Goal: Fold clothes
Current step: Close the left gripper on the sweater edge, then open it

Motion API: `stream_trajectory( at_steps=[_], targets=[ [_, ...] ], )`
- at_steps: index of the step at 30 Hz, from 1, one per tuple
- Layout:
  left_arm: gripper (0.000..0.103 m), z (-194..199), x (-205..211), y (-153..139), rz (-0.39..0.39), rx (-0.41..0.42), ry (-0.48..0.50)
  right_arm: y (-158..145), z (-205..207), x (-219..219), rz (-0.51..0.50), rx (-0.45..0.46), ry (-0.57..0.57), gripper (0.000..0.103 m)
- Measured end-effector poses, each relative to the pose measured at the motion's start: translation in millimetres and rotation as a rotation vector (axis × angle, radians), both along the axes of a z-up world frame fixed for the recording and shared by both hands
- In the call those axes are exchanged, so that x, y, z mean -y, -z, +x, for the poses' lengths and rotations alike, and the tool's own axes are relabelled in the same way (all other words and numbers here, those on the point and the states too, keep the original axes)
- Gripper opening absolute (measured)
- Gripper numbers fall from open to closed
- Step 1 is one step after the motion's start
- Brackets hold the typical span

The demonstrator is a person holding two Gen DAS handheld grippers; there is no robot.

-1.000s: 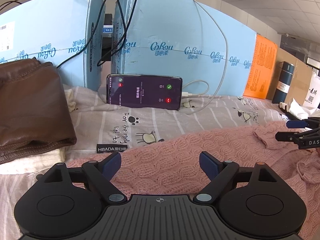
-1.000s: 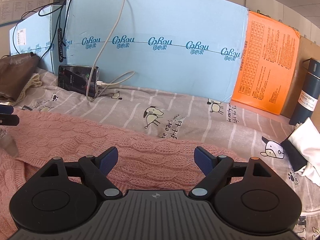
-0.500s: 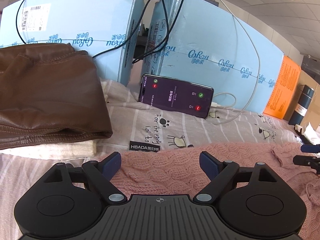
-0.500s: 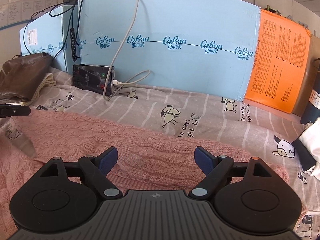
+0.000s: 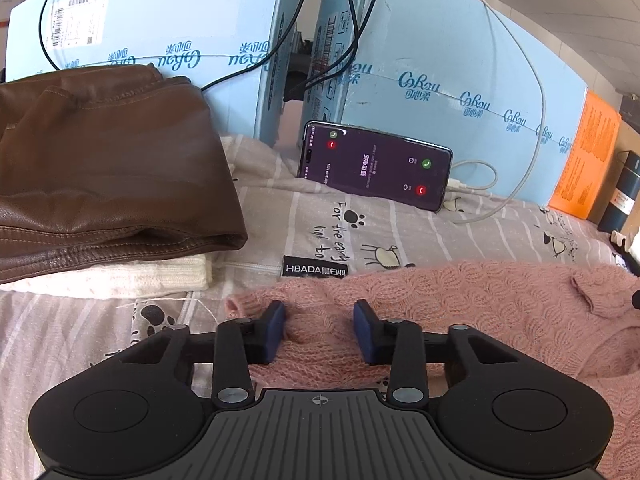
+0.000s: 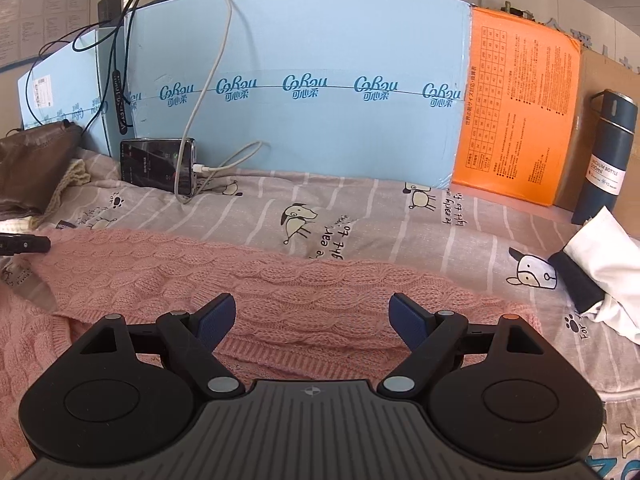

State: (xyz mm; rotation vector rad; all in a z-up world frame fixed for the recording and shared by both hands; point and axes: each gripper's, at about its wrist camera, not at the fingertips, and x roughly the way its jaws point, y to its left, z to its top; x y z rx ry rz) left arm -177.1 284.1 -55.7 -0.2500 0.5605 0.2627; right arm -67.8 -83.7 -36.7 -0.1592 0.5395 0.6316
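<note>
A pink cable-knit sweater (image 5: 460, 312) lies spread over the printed bedsheet (image 5: 400, 236). My left gripper (image 5: 319, 330) is at the sweater's left corner. Its jaws are closing, and a bunched fold of the knit fills the gap between the blue pads (image 5: 275, 330), which touch it on both sides. In the right wrist view the same sweater (image 6: 200, 272) runs across the lower half. My right gripper (image 6: 312, 318) stands open just above the ribbed hem, with knit below it and nothing pinched. The left gripper's fingertip (image 6: 24, 244) shows at the far left edge.
A folded brown leather garment (image 5: 108, 184) rests on a white knit (image 5: 120, 276) at the left. A phone (image 5: 376, 168) on a white cable (image 6: 224, 168) leans against blue boxes (image 6: 320, 92). At the right are an orange box (image 6: 520, 120), a dark bottle (image 6: 608, 152) and white cloth (image 6: 604, 264).
My left gripper swung left and lower to the sweater's corner, and its jaws narrowed onto the knit. My right gripper shifted slightly over the hem and stayed open.
</note>
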Motion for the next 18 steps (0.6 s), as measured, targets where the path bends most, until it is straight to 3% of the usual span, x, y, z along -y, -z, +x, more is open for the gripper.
stream_trajectory(
  at_steps=[4,7,12,15,18],
  targets=[
    [0.006,-4.4,8.2,-5.8,0.038,0.055,0.038,3.0,0.3,15.5,0.026,-0.007,0.04,0.083],
    [0.005,-8.5,27.0,-18.0,0.157,0.108,0.06,4.3,-0.6,24.9,0.041,-0.007,0.057,0.083],
    [0.004,-9.9,29.4,-32.7,0.24,0.129,0.015,3.2,-4.4,39.2,0.056,0.008,0.075,0.083],
    [0.0,-9.3,23.6,-34.5,0.289,0.106,-0.038,1.8,-5.3,48.1,0.062,0.017,0.089,0.083],
    [0.0,-4.1,13.2,-25.1,0.309,0.018,-0.079,1.6,-5.2,57.3,0.067,0.022,0.108,0.083]
  ],
)
